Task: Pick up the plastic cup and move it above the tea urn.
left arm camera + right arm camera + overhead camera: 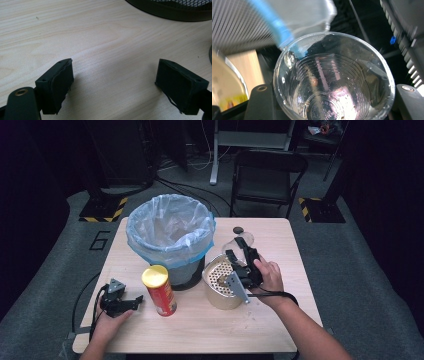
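Note:
A clear plastic cup [334, 75] sits between my right gripper's [334, 102] two jaws, its open mouth facing the camera and a few crumbs at its bottom. From above, the right gripper [239, 248] holds this cup [246, 239] tipped over the table, between the bag-lined bin [170, 227] and a tan pot [217, 295] with a perforated insert. My left gripper [136, 301] rests on the table at the front left, just left of a red chip can [159, 291] with a yellow lid. Its jaws [113, 72] stand wide apart over bare wood, with nothing between them.
A small dark disc [238, 230] lies on the wooden table [280, 320] behind the cup. The bin's mesh base [175, 10] lies ahead of the left gripper. A folding chair [267, 175] stands beyond the table's far edge.

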`<state>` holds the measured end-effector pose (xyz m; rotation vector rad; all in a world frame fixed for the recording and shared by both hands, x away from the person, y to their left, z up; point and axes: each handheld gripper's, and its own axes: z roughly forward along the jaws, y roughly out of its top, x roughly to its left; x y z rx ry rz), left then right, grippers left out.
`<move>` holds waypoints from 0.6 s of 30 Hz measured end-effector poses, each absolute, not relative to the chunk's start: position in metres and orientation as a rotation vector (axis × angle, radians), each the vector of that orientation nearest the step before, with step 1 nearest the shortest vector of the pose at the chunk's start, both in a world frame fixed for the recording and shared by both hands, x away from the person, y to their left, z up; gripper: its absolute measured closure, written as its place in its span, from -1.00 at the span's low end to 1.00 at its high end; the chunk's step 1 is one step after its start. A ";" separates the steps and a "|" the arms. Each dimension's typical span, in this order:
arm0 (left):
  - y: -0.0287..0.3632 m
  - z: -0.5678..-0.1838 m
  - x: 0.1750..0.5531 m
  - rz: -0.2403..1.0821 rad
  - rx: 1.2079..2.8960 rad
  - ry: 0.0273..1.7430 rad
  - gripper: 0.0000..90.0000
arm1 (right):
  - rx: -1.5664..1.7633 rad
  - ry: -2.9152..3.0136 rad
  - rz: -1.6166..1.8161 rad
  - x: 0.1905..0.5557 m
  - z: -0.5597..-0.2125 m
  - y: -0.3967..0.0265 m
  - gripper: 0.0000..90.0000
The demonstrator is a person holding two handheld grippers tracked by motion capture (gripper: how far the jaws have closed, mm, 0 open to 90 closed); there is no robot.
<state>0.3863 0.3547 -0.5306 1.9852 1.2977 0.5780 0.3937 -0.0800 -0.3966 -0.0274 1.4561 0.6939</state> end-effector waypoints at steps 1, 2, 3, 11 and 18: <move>0.355 -0.531 0.386 0.578 1.985 1.298 -0.69 | 0.028 1.477 0.759 0.394 -0.393 -0.081 -0.25; 0.355 -0.531 0.386 0.578 1.985 1.298 -0.69 | 0.091 1.507 0.838 0.394 -0.389 -0.083 -0.25; 0.355 -0.531 0.386 0.578 1.985 1.298 -0.69 | 0.148 1.541 0.910 0.395 -0.386 -0.085 -0.26; 0.355 -0.531 0.386 0.578 1.985 1.298 -0.69 | 0.611 1.733 1.419 0.403 -0.370 -0.101 -0.27; 0.354 -0.530 0.386 0.576 1.988 1.306 -0.69 | 0.928 1.863 1.700 0.412 -0.365 -0.111 -0.27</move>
